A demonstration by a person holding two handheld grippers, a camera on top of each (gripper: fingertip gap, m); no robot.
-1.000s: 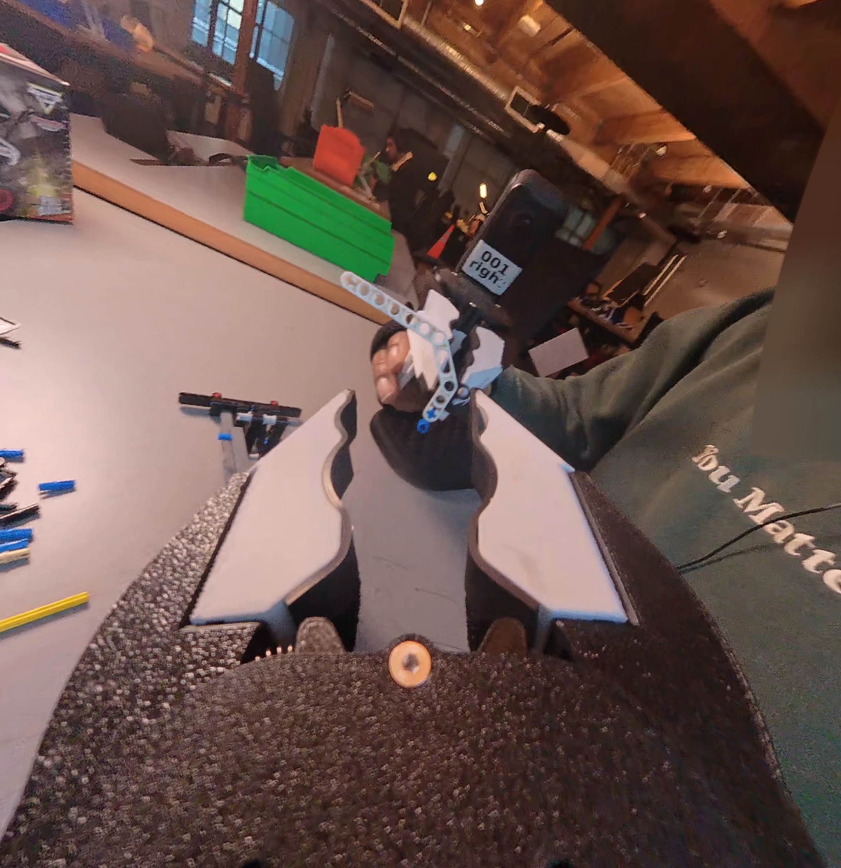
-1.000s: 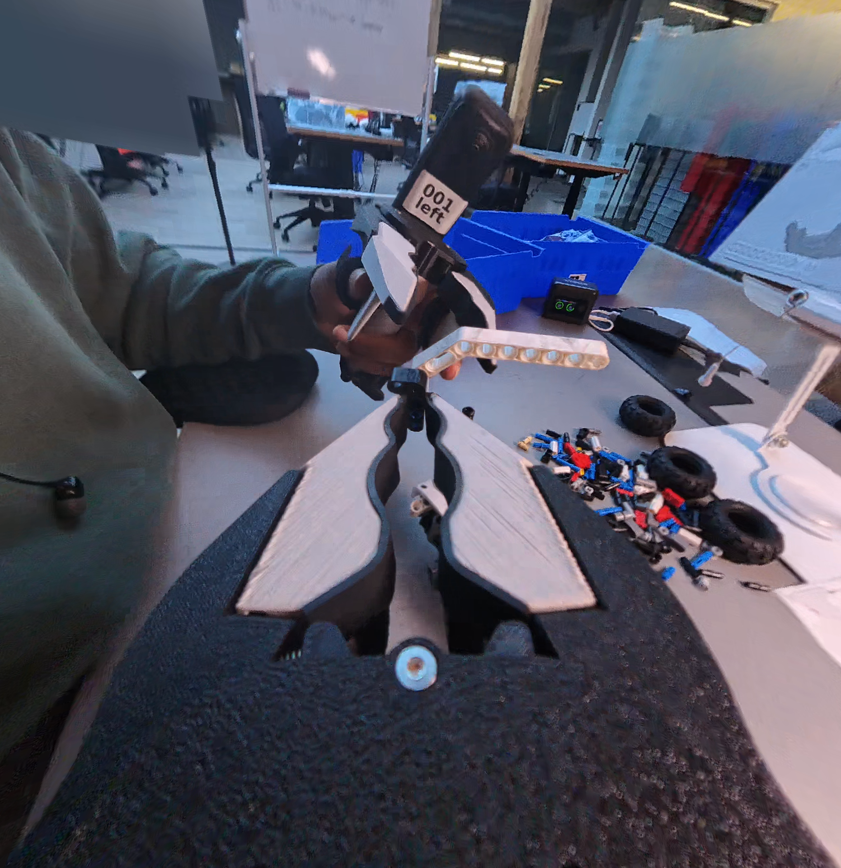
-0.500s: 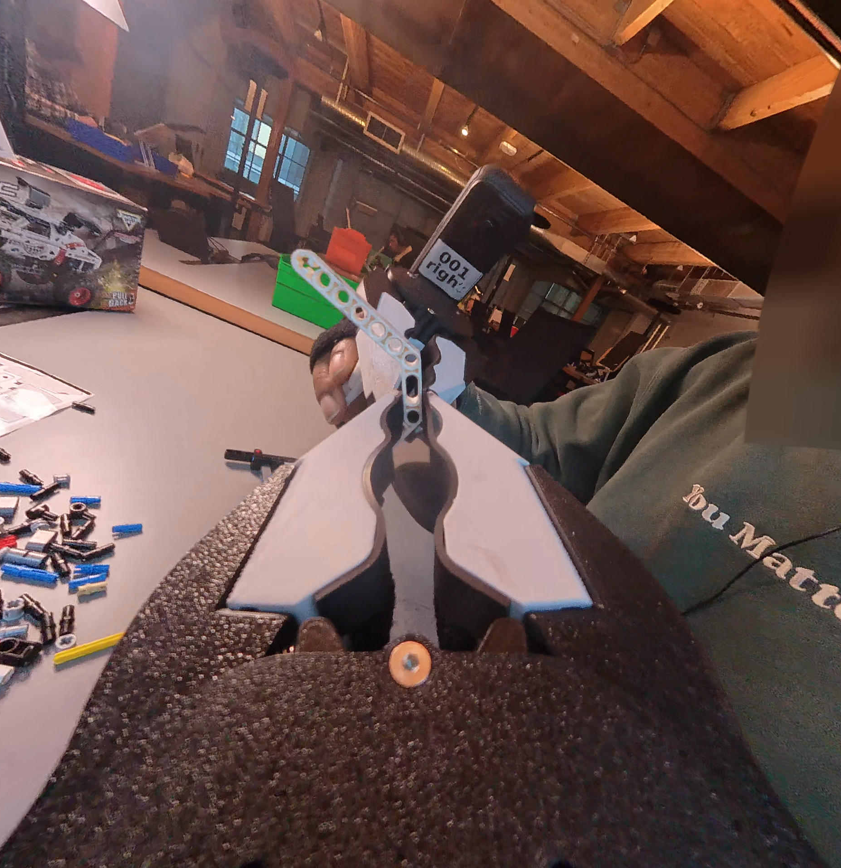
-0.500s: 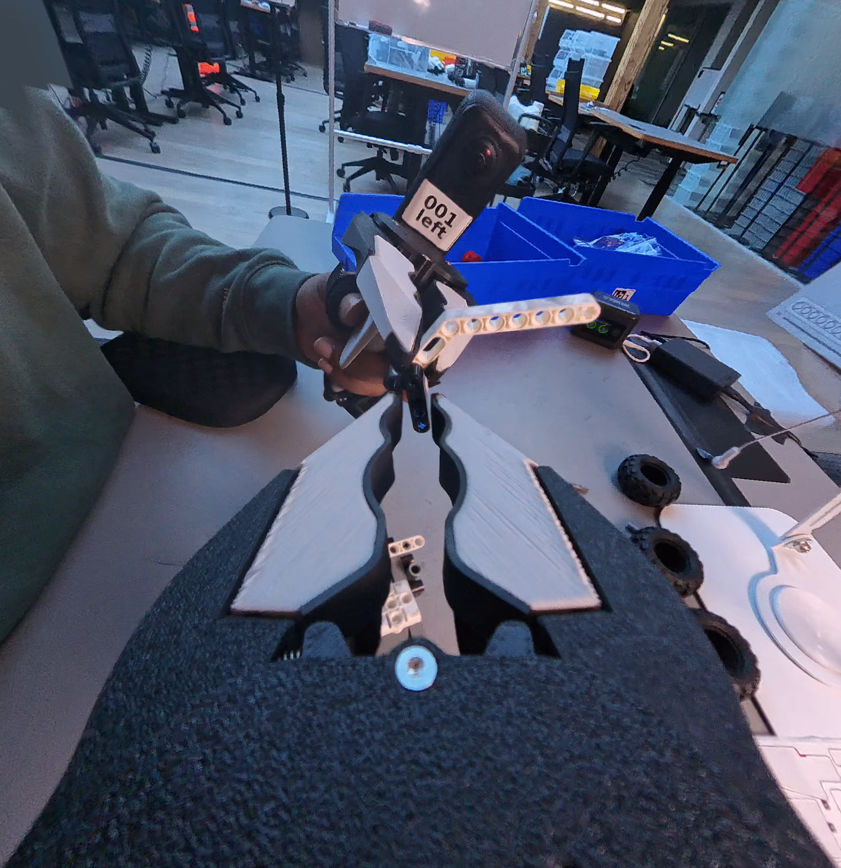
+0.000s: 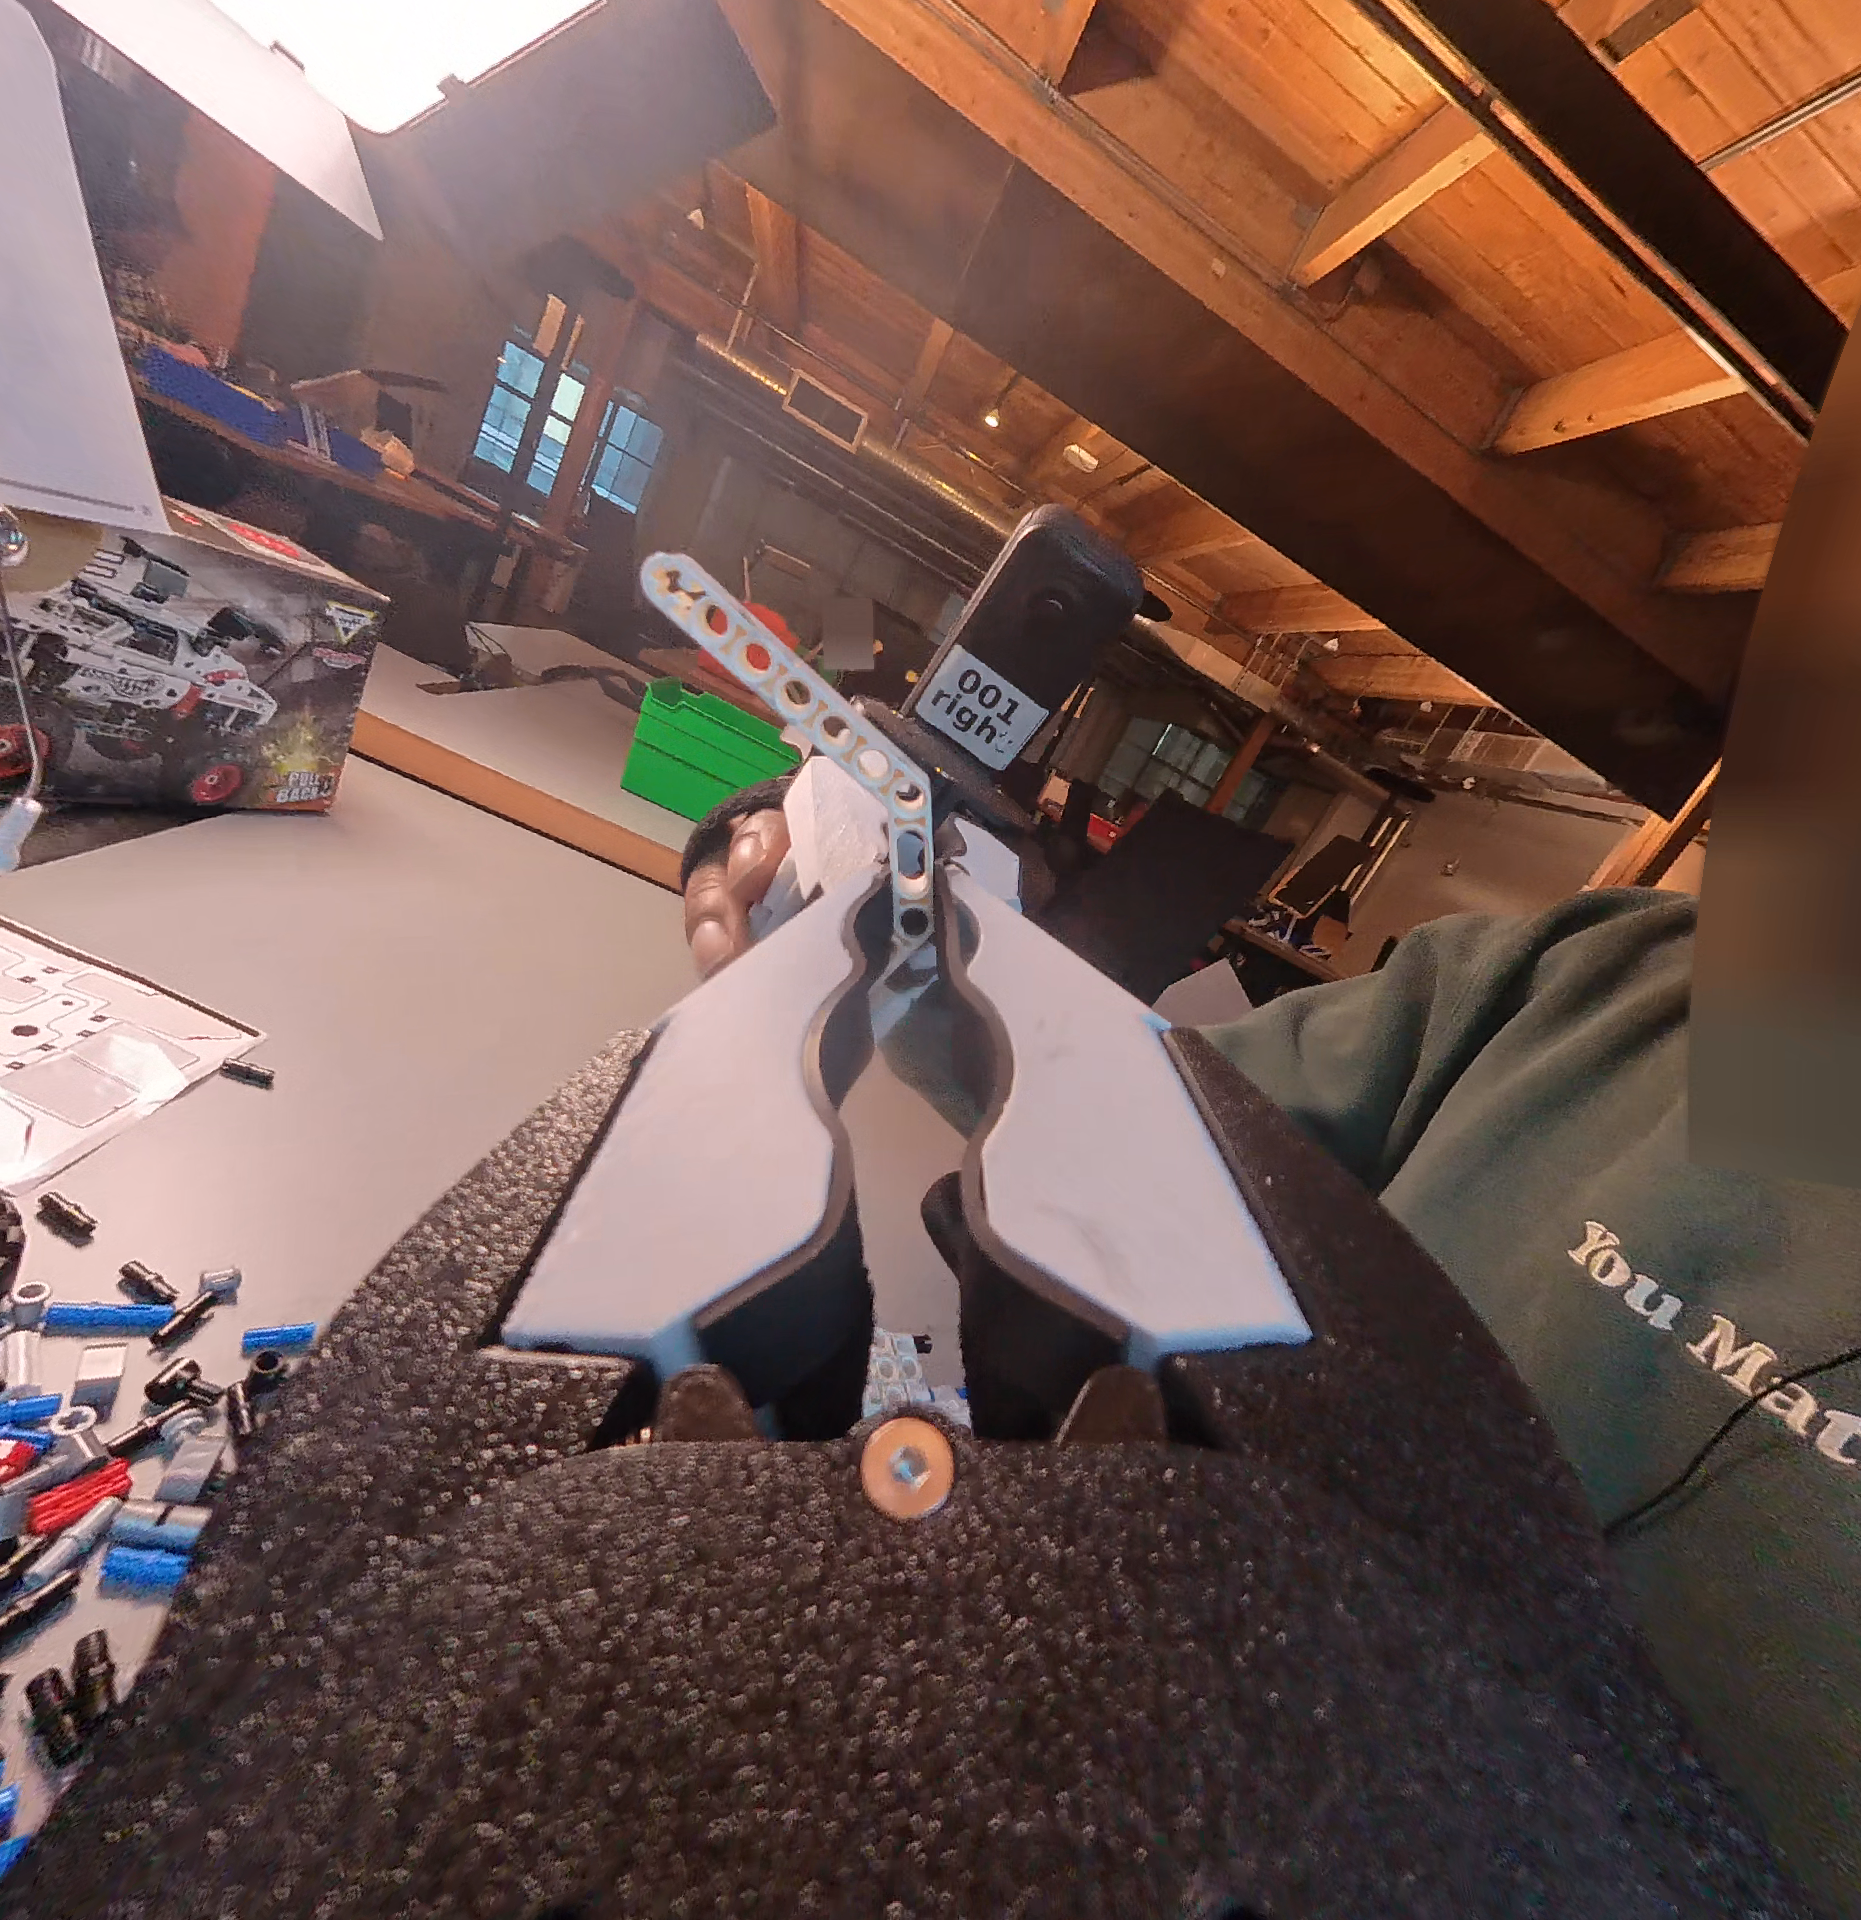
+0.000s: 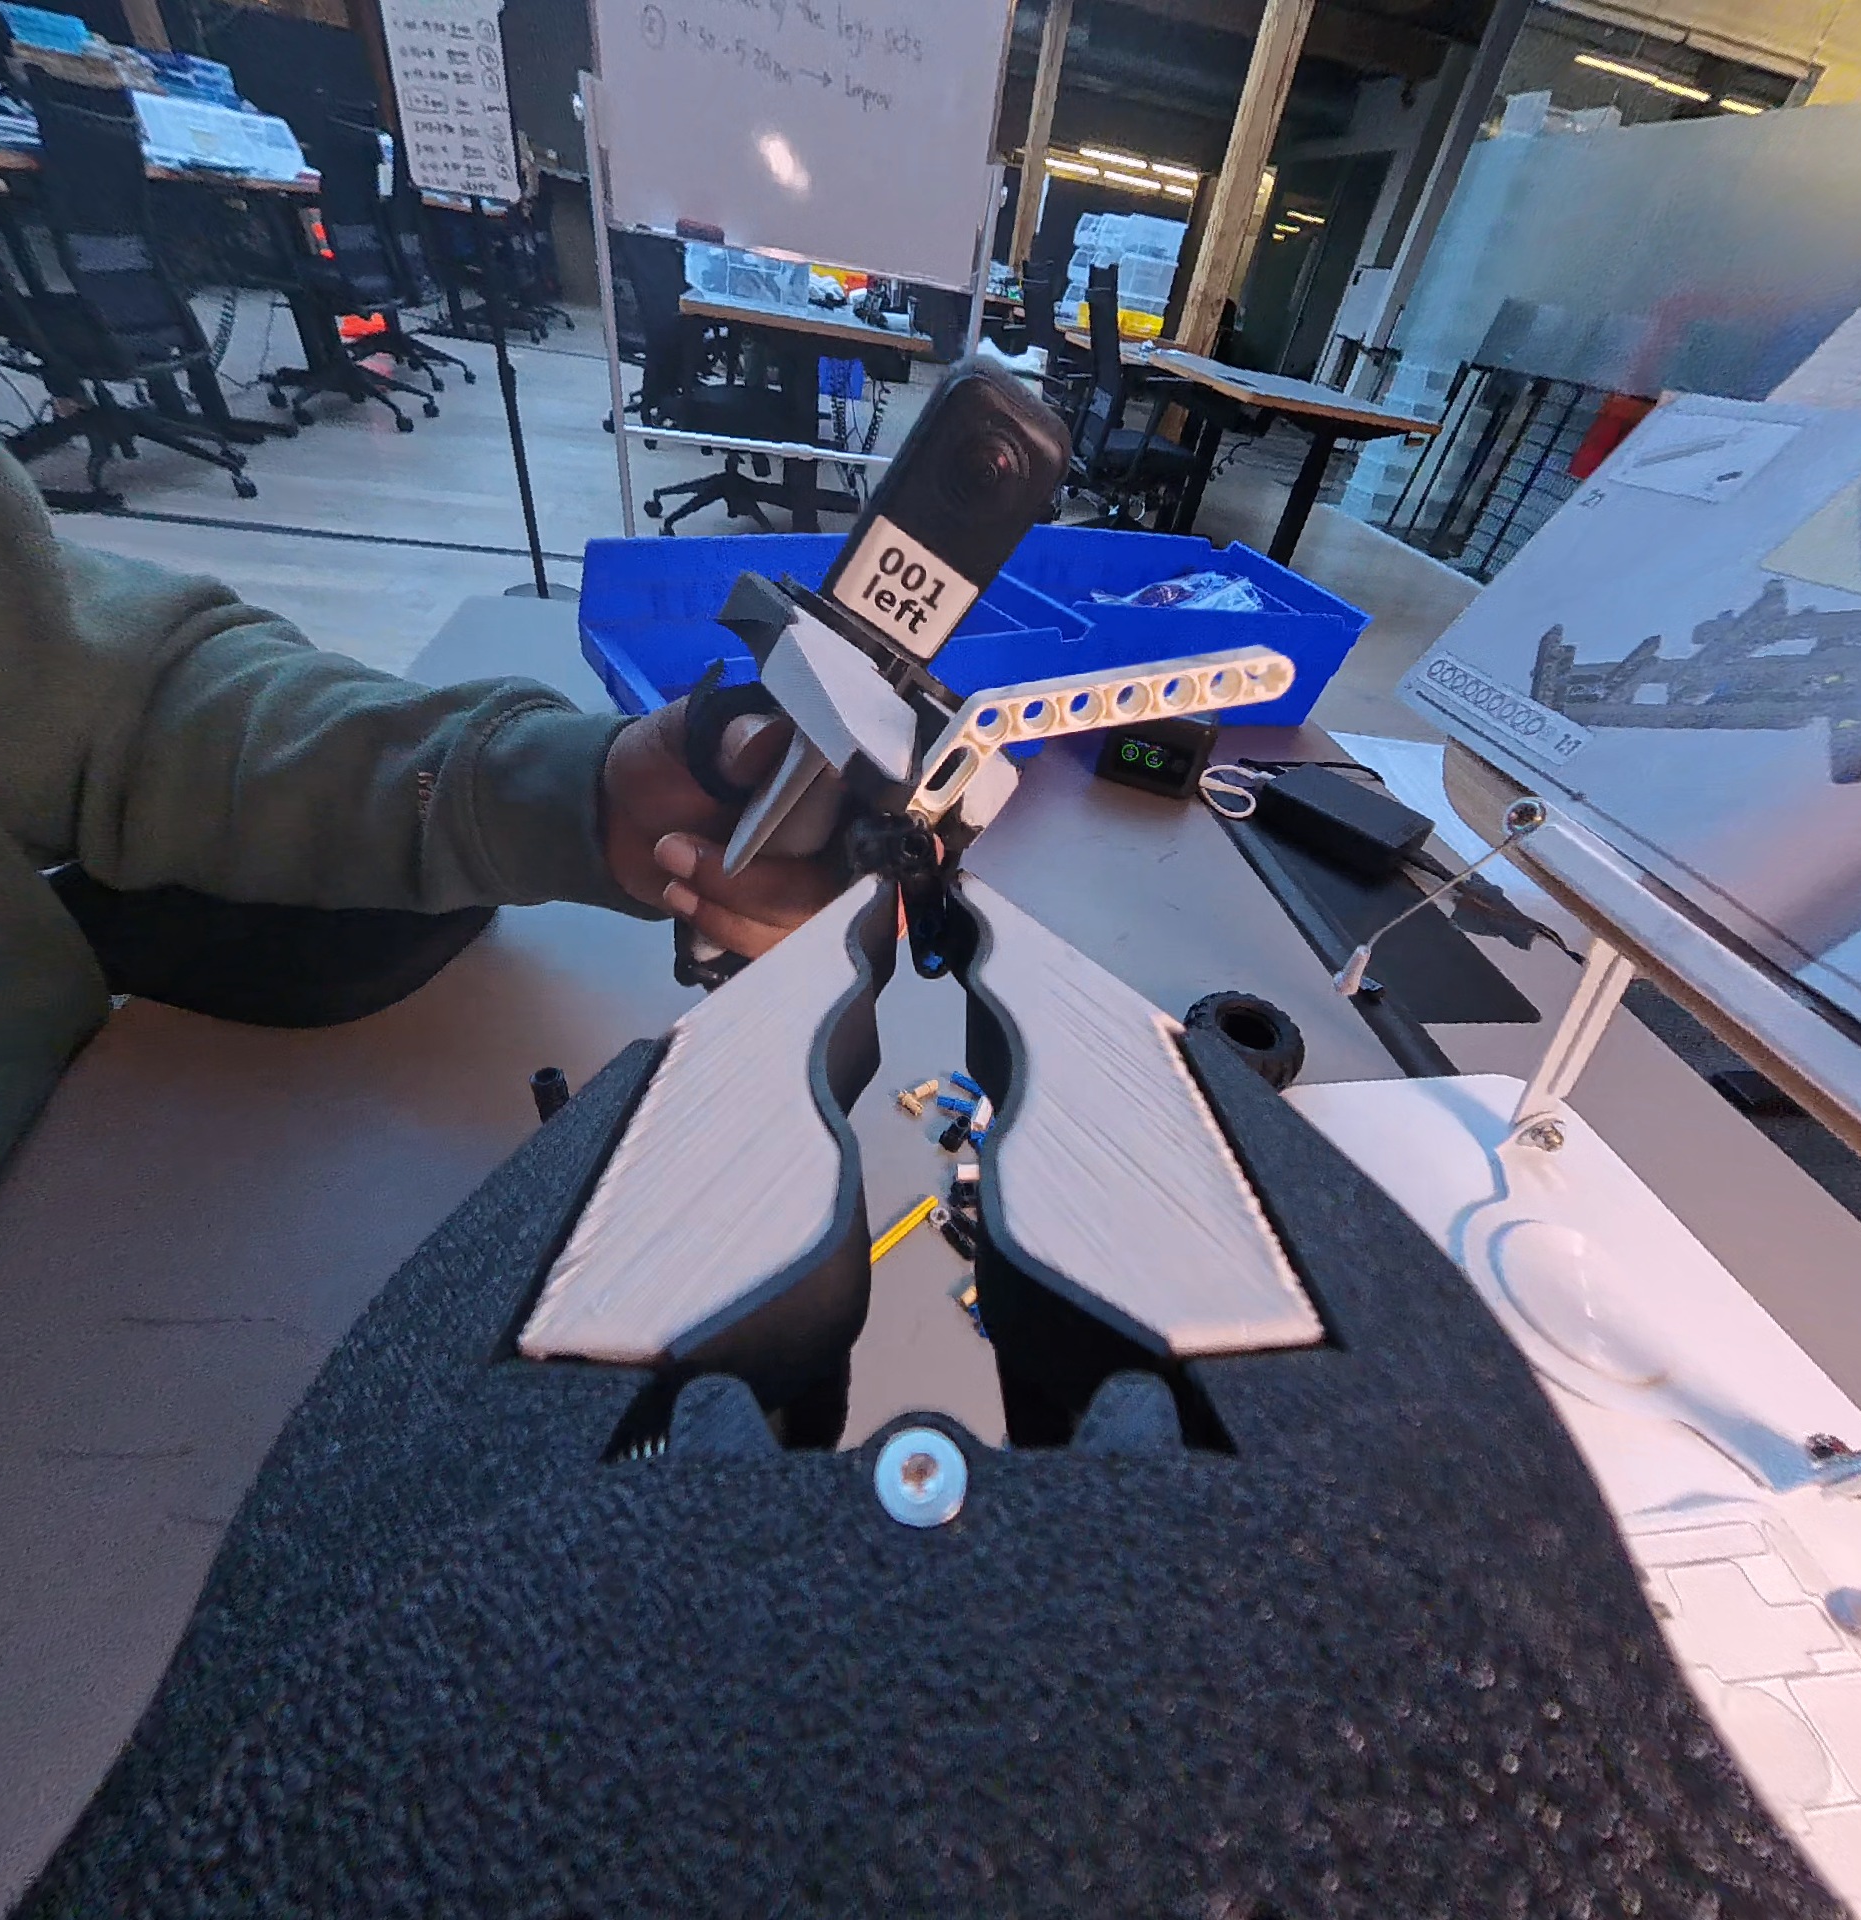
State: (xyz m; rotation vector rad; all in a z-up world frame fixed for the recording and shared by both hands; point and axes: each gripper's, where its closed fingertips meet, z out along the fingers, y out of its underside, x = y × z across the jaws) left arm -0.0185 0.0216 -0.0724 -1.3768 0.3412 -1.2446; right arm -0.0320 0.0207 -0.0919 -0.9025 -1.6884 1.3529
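Bent white beam (image 5: 801,717), a toy building piece with a row of holes, stands pinched by its short lower leg between the tips of the left gripper (image 5: 913,914), whose fingers are pressed together on it; the long leg slants up and to the left, away from the person's green sleeve (image 5: 1477,1039). Directly beyond it, facing the camera, is the right gripper, held in a hand (image 5: 723,883). Loose small pieces (image 5: 95,1423) lie on the grey worktop (image 5: 417,956) at lower left, a printed box (image 5: 167,696) farther back.

From the right wrist, the beam (image 6: 1102,712) points right, level with a blue bin (image 6: 1144,623) behind. The right gripper (image 6: 924,925) is closed on a small black-and-blue pin piece (image 6: 921,883) just below the beam's short leg, at or very near touching it. A tyre (image 6: 1246,1034) lies beside the right finger, a booklet stand (image 6: 1674,727) at right.
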